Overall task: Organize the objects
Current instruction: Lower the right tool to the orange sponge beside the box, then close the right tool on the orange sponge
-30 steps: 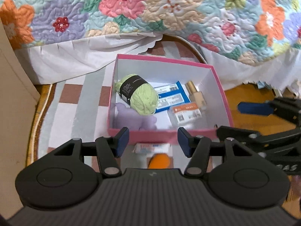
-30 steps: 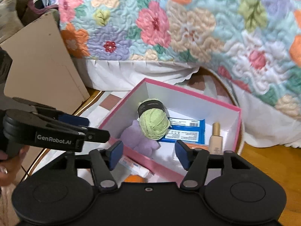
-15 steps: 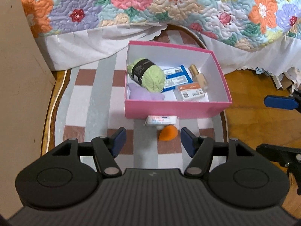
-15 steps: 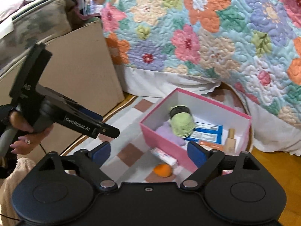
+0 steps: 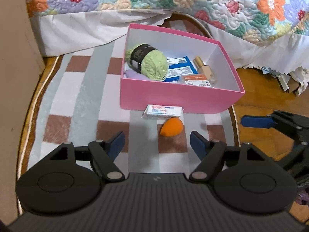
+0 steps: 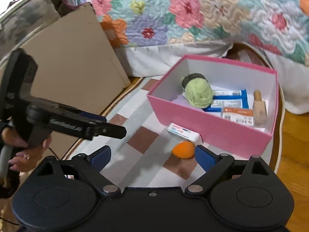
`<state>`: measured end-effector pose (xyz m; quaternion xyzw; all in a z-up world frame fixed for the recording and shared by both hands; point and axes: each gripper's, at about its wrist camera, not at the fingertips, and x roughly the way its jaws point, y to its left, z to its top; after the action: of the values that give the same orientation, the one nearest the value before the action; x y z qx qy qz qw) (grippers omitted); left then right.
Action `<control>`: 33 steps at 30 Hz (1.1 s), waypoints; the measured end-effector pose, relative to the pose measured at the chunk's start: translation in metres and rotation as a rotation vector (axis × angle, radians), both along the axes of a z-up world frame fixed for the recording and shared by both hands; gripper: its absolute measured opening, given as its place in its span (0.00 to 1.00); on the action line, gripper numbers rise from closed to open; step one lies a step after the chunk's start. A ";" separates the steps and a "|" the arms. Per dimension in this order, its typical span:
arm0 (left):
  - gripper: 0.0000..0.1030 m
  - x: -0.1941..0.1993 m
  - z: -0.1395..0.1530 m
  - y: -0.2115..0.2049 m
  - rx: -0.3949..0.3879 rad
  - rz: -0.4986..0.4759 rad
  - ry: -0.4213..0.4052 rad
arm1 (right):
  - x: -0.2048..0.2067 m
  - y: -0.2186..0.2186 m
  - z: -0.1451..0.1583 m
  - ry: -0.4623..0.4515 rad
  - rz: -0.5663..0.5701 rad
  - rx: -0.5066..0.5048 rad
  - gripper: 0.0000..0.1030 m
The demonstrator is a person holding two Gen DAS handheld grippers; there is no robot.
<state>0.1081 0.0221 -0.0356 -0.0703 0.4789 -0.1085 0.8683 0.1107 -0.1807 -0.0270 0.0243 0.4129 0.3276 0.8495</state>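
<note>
A pink box (image 5: pixel 173 98) (image 6: pixel 202 123) stands on a checked rug and holds a green yarn ball (image 5: pixel 152 62) (image 6: pixel 199 91), a blue packet (image 5: pixel 179 67), an orange-labelled packet (image 5: pixel 197 79), a beige bottle (image 5: pixel 204 69) (image 6: pixel 259 109) and a lilac soft thing. In front of the box lie a small white packet (image 5: pixel 164 111) (image 6: pixel 182 131) and an orange egg-shaped sponge (image 5: pixel 171 127) (image 6: pixel 183 149). My left gripper (image 5: pixel 157 141) hovers just short of the sponge, its jaws opening, nothing between them. My right gripper (image 6: pixel 152 153) is open and empty, the sponge by its right finger.
A flowered quilt (image 5: pixel 173 2) with a white bed skirt hangs behind the box. A brown cardboard panel (image 6: pixel 77 71) leans at the left. Wooden floor (image 5: pixel 260 135) lies right of the rug (image 5: pixel 77 104). A person's hand (image 6: pixel 25 147) holds the left gripper.
Both grippers drew back from over the box and sank toward the rug in front of it. Both sets of jaws spread wider. The sponge and white packet came into full view.
</note>
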 end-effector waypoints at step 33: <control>0.54 0.038 -0.134 -0.002 -0.278 0.091 -0.027 | 0.037 0.055 -0.138 -0.140 0.006 -0.278 0.79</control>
<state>0.1461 0.0205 -0.1699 -0.2102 0.4440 -0.1351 0.8605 0.1475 -0.1255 -0.1647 -0.1174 0.3940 0.2706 0.8705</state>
